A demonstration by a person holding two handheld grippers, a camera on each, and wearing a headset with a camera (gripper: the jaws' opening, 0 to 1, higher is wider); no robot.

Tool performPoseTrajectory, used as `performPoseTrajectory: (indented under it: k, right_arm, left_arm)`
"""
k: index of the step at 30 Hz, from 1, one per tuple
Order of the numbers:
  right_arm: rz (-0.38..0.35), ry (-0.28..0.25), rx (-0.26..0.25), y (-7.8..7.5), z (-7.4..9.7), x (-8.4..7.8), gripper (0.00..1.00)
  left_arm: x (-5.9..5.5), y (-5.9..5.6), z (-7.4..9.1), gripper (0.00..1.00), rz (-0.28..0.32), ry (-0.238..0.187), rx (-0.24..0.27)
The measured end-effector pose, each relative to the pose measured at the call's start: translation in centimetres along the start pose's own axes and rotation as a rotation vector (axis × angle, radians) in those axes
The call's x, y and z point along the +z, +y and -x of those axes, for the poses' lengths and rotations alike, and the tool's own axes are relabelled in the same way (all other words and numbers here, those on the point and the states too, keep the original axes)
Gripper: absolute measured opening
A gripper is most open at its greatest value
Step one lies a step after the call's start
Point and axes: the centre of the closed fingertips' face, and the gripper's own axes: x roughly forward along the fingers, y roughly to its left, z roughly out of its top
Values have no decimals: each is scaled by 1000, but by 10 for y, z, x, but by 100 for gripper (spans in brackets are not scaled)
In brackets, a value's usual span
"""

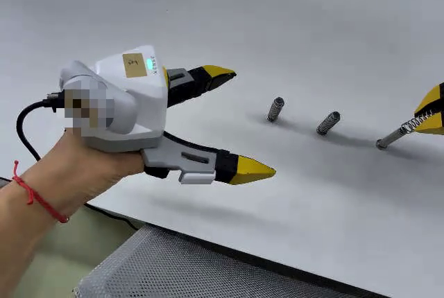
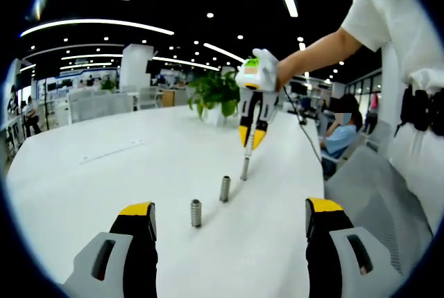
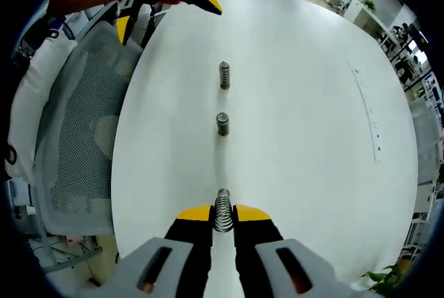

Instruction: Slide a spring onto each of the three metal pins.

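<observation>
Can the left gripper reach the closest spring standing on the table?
Probably yes. The left gripper has its jaws open and facing the closest spring, with just bare table in between.

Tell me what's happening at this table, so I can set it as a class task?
A person works at a white table with a gripper in each hand. The right gripper is shut on a spring that sits around a metal pin. A second spring and a third spring stand nearby, seemingly already on their pins. The left gripper hovers open, holding nothing.
</observation>
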Motion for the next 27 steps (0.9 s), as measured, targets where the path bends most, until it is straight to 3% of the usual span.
performPoseTrajectory:
  k: [27]
  right_arm:
    - [-4,10,16,0,-30,-5,13]
  left_arm:
    - [-1,-4,-6,90,19,-9,-10]
